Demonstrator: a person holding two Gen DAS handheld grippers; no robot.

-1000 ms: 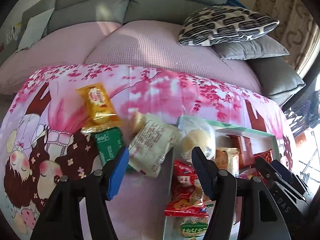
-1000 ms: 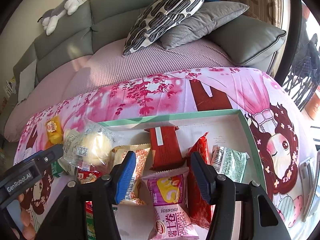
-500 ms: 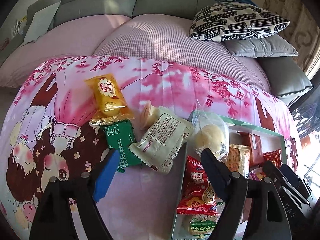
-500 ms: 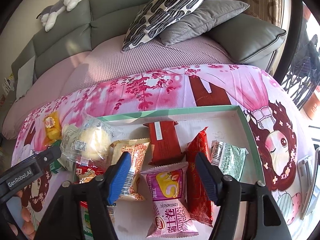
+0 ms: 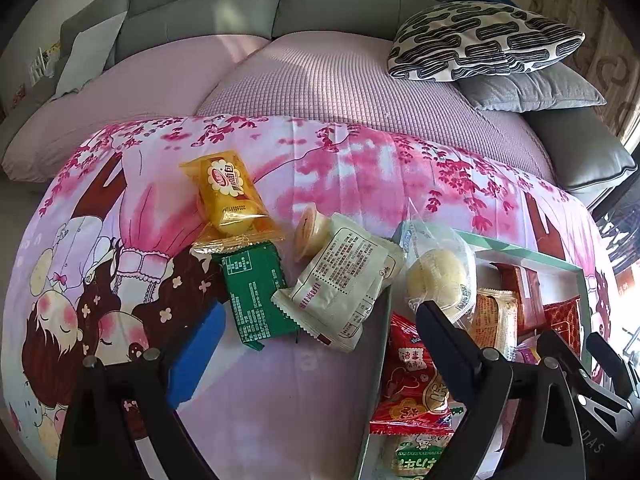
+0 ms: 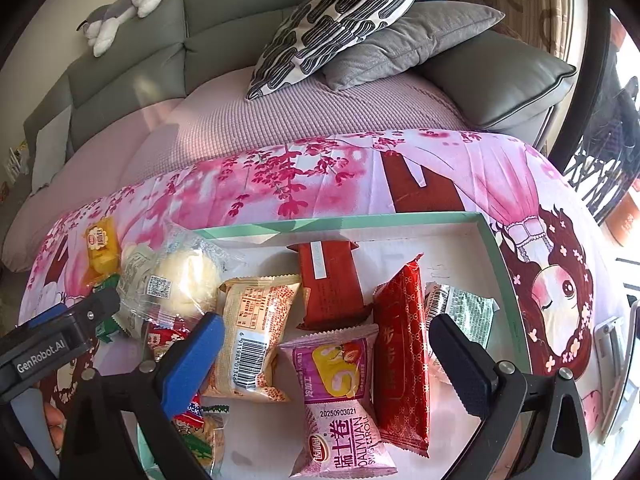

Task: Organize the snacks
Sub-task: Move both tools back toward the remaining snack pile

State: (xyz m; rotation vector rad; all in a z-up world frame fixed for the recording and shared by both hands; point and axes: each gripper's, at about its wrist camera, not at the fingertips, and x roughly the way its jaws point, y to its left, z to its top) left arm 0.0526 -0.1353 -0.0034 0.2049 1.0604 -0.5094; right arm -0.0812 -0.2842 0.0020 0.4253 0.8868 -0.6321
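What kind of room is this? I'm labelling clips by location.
Most likely a home living room: a grey upholstered sofa, a black-and-white patterned cushion, and a grey-and-white plush toy on the backrest.

Left wrist: you look steeply down, close over loose snacks.
Right wrist: same tilt, over the tray [image 6: 496,248].
Shared: bun packet [image 5: 440,276].

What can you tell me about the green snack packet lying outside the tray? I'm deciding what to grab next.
The green snack packet is a flat, glossy foil wrapper lying back-up, showing white small print and crimped, serrated ends. It rests on the pink cartoon cloth, left of the tray. The yellow cake packet overlaps its far end, and the white packet lies along its right edge. Nothing grips it.
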